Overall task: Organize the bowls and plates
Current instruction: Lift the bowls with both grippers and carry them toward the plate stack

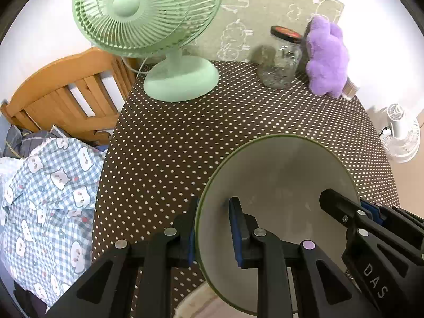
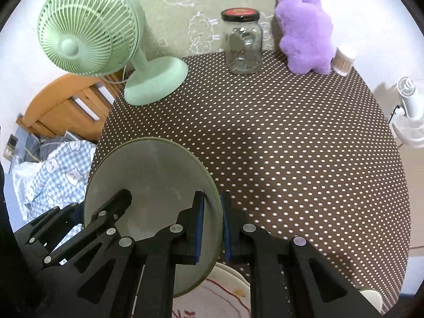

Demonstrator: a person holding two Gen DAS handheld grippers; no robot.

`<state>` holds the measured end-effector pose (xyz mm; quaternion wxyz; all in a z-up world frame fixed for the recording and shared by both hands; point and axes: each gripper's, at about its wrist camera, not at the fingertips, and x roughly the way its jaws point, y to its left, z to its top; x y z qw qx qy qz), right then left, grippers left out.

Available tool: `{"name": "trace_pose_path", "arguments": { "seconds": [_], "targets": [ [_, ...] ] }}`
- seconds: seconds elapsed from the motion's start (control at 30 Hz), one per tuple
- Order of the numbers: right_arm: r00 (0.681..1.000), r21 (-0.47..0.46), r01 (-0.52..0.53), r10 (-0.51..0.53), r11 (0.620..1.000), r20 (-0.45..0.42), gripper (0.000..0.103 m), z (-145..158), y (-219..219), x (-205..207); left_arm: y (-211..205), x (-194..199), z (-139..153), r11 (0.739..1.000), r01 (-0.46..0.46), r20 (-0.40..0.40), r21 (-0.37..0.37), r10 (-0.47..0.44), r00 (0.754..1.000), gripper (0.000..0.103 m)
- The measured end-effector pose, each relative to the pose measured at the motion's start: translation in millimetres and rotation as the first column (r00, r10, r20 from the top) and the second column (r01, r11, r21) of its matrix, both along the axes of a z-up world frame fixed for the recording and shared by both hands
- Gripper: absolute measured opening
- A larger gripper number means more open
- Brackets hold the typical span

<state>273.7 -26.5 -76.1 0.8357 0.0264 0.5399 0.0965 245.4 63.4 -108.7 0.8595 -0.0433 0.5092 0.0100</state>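
A green-rimmed grey bowl is held between both grippers above the dotted table. My left gripper is shut on the bowl's left rim, one finger inside, one outside. My right gripper is shut on the bowl's right rim the same way. The right gripper shows in the left wrist view, and the left gripper shows in the right wrist view. Below the bowl lies a white plate with a red pattern, also seen in the left wrist view.
On the brown dotted tablecloth stand a green fan, a glass jar, a purple plush toy and a toothpick holder at the far edge. A bed with a checked quilt lies left.
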Motion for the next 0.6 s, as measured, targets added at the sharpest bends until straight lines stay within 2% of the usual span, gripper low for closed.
{"name": "trace_pose_path", "arguments": {
  "seconds": [0.4, 0.6],
  "targets": [
    [1.000, 0.028, -0.003, 0.003, 1.000, 0.012, 0.016, 25, -61, -36, -50, -30, 35, 1.000, -0.016, 0.055, -0.002, 0.016, 0.998, 0.019],
    [1.000, 0.033, -0.004, 0.004, 0.999, 0.012, 0.016, 32, -96, -57, -76, -49, 39, 1.000, -0.013, 0.057, -0.003, 0.014, 0.998, 0.019]
  ]
}}
